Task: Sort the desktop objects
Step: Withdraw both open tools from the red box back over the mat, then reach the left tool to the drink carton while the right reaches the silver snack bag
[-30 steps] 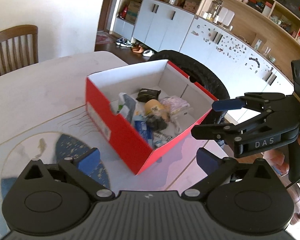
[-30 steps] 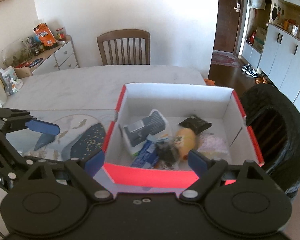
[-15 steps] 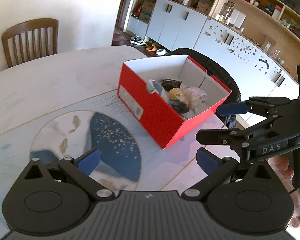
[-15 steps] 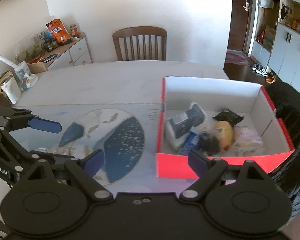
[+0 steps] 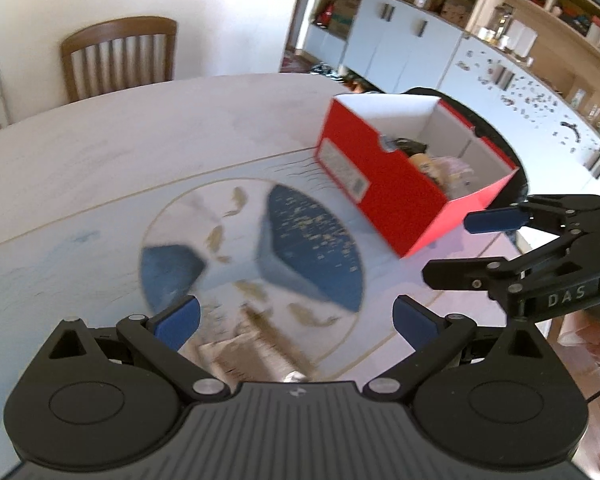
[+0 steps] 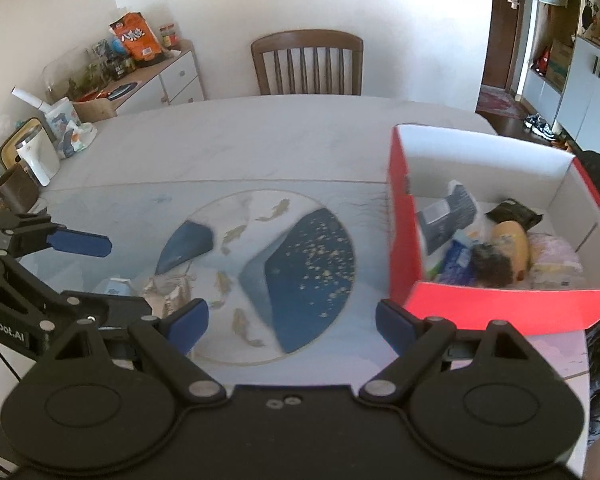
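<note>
Red box (image 6: pixel 500 312) holds sorted items; both grippers gape empty.

Left gripper (image 5: pixel 296 316) and right gripper (image 6: pixel 292 320): jaws wide, empty.

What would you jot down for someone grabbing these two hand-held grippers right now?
Left gripper: open, empty, above the fish-patterned table mat.
Right gripper: open, empty, beside it.
Red cardboard box: at the mat's edge, already holding a yellow bottle, a black packet and other small packs.
Left to do: a crumpled brown wrapper, blurred, and a small pale blue carton lie on the mat near the grippers, likely next.
</note>
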{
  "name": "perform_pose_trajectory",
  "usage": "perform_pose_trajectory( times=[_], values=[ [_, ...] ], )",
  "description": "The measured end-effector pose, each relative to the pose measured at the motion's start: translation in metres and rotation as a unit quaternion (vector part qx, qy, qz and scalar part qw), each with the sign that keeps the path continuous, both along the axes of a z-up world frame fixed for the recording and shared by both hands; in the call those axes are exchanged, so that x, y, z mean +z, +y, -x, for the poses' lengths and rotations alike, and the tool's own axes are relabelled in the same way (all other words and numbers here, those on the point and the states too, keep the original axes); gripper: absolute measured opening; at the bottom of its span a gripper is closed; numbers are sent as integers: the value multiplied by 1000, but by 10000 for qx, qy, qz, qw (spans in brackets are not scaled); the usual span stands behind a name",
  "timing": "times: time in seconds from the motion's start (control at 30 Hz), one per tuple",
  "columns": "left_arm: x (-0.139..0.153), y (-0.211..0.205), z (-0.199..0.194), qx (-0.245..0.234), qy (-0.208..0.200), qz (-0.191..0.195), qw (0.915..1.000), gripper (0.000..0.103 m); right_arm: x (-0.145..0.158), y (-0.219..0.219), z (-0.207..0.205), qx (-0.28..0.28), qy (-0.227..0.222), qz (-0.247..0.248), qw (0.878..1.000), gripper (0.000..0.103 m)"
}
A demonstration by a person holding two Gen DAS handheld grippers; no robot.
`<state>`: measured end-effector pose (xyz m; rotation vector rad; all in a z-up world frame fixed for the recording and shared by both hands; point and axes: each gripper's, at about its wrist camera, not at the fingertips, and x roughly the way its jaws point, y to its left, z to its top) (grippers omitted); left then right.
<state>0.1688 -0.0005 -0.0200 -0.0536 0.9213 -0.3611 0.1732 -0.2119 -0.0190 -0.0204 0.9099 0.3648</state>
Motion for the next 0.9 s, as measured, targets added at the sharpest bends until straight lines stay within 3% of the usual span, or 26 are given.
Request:
perform_pose_trajectory(
  times=[0.43, 0.9],
  values=[
    [-41, 55, 6, 589, 460, -165, 9971, 103, -25, 51, -2, 276, 286, -67, 9992, 90],
    [-72, 70, 5, 799, 557, -613, 9934, 103, -56, 93, -17, 437, 581, 69, 9973, 89]
  ],
)
